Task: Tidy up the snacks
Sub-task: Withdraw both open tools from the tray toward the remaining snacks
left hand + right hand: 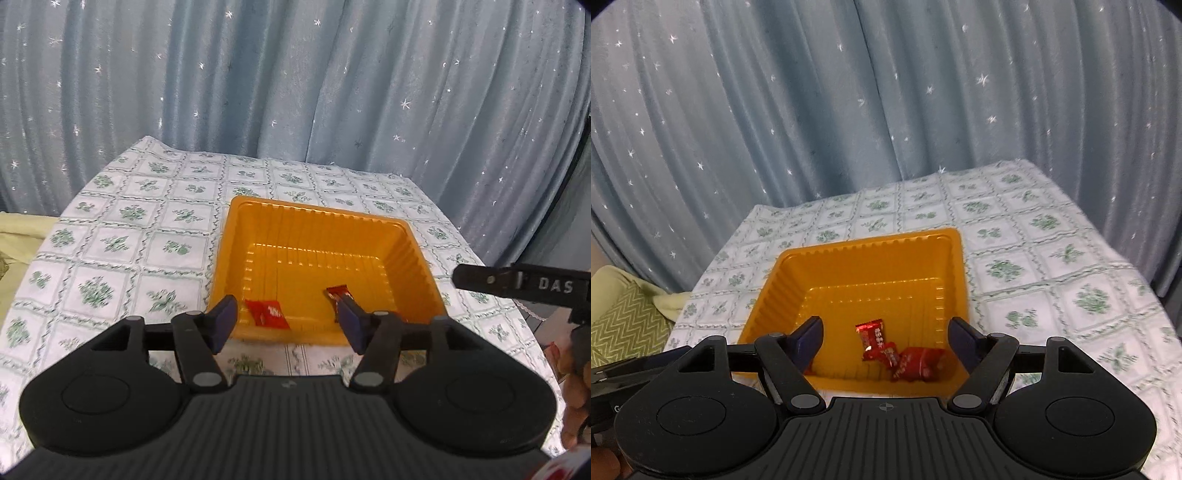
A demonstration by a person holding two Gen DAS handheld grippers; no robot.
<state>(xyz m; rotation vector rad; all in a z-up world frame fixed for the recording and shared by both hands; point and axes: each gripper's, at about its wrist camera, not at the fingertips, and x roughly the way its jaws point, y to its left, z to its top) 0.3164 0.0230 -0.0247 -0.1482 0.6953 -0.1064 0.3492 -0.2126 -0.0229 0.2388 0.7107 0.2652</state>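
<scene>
We look down both grippers at an orange tray (413,258) that sits on a counter (122,236) covered by a white cloth with green floral squares, with a blue star-dotted curtain (295,74) behind it.

From the left wrist view, our left gripper (286,319) hangs over the tray's near rim with its jaws apart and nothing between them. One red snack packet (267,313) lies flat on the tray floor near that rim. A second red packet (338,293) lies just beyond the right finger (352,325), which covers its near end, so we cannot tell whether finger and wrapper touch. At the right edge a black piece of our right gripper (517,282) juts in, cut off by the frame, with part of a hand (574,398) below it.

From the right wrist view, our right gripper (886,341) also stands wide open and empty above the tray (775,295). Red wrappers (897,350) lie clustered on the tray floor near the front right corner; they overlap, and we cannot count them with certainty. The print on them is too small to read. At far left a green zigzag cushion (624,325) is cut off, and a black part of the left gripper (624,369) pokes in, mostly hidden.
</scene>
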